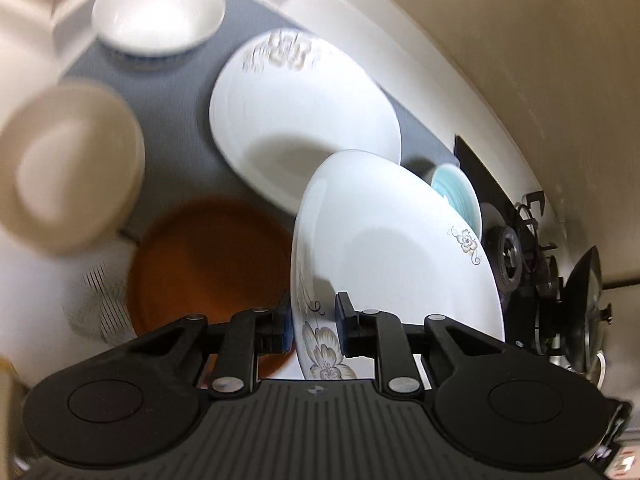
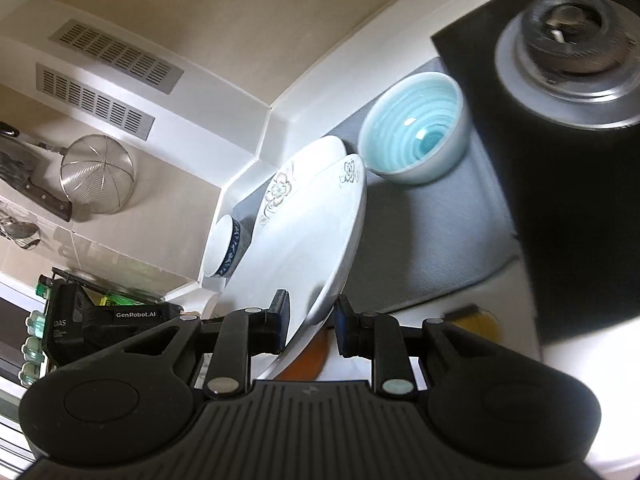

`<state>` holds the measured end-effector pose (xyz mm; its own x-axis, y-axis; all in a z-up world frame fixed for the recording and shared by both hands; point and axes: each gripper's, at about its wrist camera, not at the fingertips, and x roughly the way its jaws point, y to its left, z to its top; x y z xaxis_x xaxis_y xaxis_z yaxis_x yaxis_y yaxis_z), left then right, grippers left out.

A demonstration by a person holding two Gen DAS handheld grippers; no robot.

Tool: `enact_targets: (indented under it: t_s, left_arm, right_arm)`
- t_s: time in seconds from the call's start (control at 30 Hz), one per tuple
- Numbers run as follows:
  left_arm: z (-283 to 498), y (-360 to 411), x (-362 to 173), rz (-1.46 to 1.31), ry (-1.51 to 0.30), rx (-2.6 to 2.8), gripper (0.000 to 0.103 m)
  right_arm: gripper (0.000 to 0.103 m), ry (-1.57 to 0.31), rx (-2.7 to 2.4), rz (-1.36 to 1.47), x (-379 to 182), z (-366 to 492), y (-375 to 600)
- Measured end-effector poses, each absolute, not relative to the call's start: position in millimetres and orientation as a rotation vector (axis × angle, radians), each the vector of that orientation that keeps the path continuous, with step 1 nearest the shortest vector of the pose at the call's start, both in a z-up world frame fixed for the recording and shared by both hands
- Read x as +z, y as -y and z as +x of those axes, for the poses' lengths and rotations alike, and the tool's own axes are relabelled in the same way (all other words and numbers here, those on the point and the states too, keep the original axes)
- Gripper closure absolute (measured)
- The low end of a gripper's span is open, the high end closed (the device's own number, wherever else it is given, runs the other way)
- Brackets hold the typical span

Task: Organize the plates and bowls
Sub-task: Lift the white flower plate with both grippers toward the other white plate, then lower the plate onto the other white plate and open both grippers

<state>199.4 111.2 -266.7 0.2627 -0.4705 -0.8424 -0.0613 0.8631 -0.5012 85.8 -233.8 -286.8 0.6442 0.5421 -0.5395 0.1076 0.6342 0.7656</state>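
My left gripper (image 1: 314, 326) is shut on the rim of a white floral plate (image 1: 392, 248), held tilted above the counter. My right gripper (image 2: 312, 320) is shut on the opposite rim of the same plate (image 2: 304, 236). A second white floral plate (image 1: 300, 120) lies on the grey mat (image 1: 176, 108) behind it. An orange plate (image 1: 208, 264) lies below left. A white bowl (image 1: 158, 12) sits at the far end, a cream bowl (image 1: 68, 168) at the left. A light blue bowl (image 2: 416, 130) stands on the mat; it also shows in the left wrist view (image 1: 458, 194).
A gas stove burner (image 2: 564, 48) on black glass lies right of the mat. A blue-patterned white bowl (image 2: 224, 246) sits by the counter's back wall. A strainer (image 2: 98, 174) and knife hang on the wall. A lidded pan (image 1: 588, 312) stands by the burner.
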Motion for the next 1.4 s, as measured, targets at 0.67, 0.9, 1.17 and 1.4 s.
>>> enact_targets:
  t_s: [0.67,0.9,1.17,1.4]
  left_arm:
    - [302,-171,-284,-0.54,-1.304,-0.386,0.082]
    - [332,-176,-293,-0.501,-1.306,-0.404,0.082]
    - [344,-181,-304,-0.498,-1.323,-0.367,0.082]
    - [351,-178,-303,-0.477,-1.316,-0.33,0.082]
  right_arm:
    - [0.078,-0.883,0.216,0.76,-279,176,169]
    - [0.078,-0.9,0.175,0.777,-293,197,153]
    - [0.078,-0.918,0.186,0.774,-306,219,152]
    - [0.079,-0.94,0.208,0.763,-315,234,154]
